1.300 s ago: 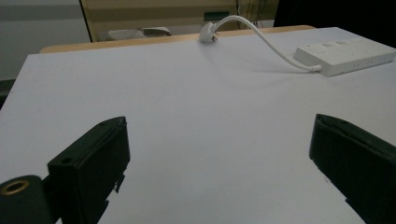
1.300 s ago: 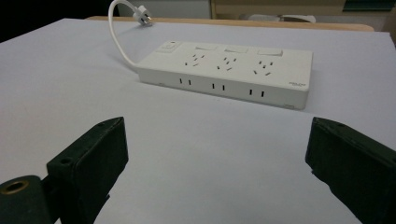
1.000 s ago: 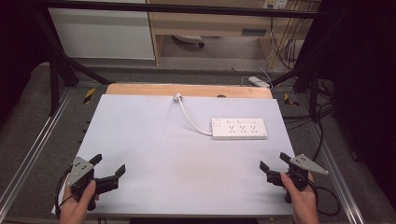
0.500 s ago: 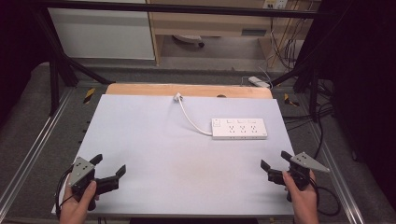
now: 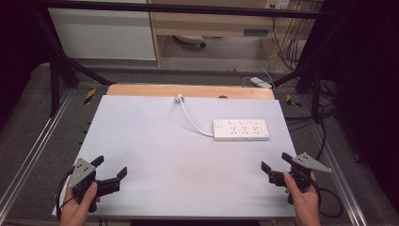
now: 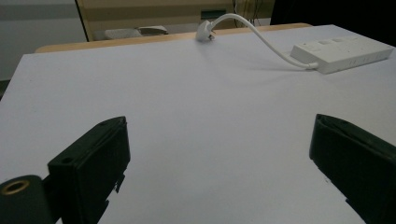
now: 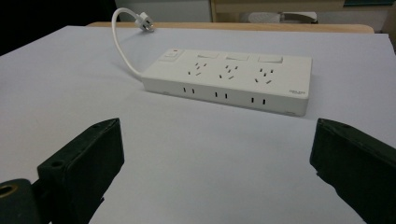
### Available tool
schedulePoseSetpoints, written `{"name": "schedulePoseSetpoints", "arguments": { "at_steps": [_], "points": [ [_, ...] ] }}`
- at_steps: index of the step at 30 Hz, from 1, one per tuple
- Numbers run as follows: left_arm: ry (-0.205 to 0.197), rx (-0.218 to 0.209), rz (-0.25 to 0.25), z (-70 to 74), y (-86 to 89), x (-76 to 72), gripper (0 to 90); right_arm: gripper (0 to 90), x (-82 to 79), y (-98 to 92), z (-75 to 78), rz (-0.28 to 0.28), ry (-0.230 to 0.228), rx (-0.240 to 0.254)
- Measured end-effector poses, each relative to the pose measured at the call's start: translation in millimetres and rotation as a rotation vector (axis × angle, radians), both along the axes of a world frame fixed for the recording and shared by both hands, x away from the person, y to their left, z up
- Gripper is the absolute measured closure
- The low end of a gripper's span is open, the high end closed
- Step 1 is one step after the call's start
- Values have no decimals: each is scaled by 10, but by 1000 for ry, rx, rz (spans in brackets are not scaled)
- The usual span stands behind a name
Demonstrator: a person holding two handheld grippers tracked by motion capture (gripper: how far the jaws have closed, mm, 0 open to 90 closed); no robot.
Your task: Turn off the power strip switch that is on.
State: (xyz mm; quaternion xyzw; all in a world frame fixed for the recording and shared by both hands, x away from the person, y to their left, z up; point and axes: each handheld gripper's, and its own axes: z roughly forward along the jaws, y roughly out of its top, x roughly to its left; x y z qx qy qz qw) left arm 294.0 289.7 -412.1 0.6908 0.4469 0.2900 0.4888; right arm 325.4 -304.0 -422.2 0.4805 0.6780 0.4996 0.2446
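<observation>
On the tabletop: a white sheet covers the tabletop (image 5: 155,155), with a strip of bare wood along the far edge.
Power strip: the white power strip (image 5: 241,129) lies flat toward the far right part of the tabletop, long side parallel to the far edge, three sockets facing up and a switch at its left end.
Cord and plug: its white cord (image 5: 192,120) curves from the strip's left end toward the far edge, where the plug (image 5: 179,98) rests near the middle of that edge, touching nothing else.
Left gripper: the left gripper (image 5: 109,173) sits at the near left corner, fingers (image 6: 93,158) released and spread wide, nothing between them, well apart from the strip.
Right gripper: the right gripper (image 5: 276,165) sits near the right edge by the near right corner, fingers (image 7: 81,163) likewise spread and empty, aimed at the strip's long near side.
Step in hand: judged from the pictures, the approach has not yet begun; the right gripper is the nearer one to the strip.
Doing it well: keep the fingers spread until they straddle the strip's narrow width, come in low and square to its long side, and close mid-body so it does not pivot.
Risk: the trailing cord may drag or tip the strip when it is lifted; the left gripper could steady the cord or take the plug.
</observation>
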Motion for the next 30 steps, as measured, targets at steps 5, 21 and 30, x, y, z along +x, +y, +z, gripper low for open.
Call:
{"name": "schedulePoseSetpoints", "arguments": {
  "at_steps": [5, 21, 30],
  "points": [
    [4, 0, -9, -4, -8, -1, 50, 29, 10, 23, 36, -17, -6, 21],
    [-4, -9, 2, 1, 4, -12, 46, 62, 29, 144, 209, -47, 1, 30],
    [-4, -16, 2, 1, 10, -3, 46, 57, 92, 128, 268, -45, 0, 14]
  ]
}}
